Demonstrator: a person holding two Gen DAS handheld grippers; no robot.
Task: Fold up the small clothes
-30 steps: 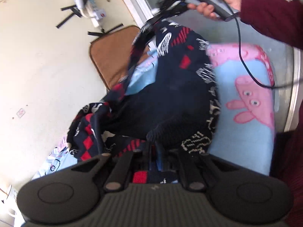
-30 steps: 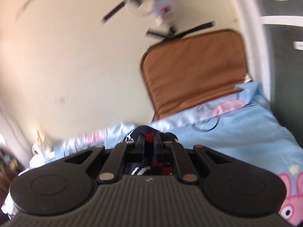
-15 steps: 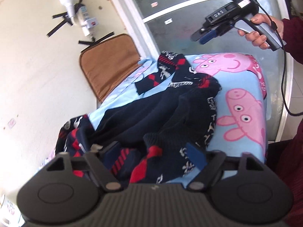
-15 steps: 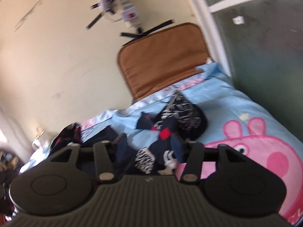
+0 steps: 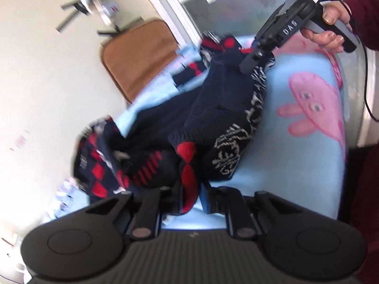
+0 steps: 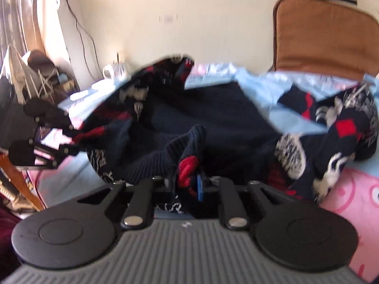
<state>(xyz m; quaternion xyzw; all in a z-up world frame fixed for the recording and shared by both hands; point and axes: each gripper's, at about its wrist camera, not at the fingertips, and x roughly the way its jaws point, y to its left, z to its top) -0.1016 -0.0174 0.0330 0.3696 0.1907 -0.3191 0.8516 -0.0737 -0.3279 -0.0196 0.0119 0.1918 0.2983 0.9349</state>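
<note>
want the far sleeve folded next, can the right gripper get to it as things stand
Probably not yet: the right gripper is shut on the sweater hem. The far sleeve lies uncovered on the blanket, so releasing first would free it.

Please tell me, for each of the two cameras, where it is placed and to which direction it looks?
Left wrist: sits on the left gripper, facing along the blue blanket to the window; it shows the right gripper and right hand.
Right wrist: sits on the right gripper, facing the wall and brown cushion; the left gripper shows at left.
Both show the navy sweater, pinched by both grippers.
</note>
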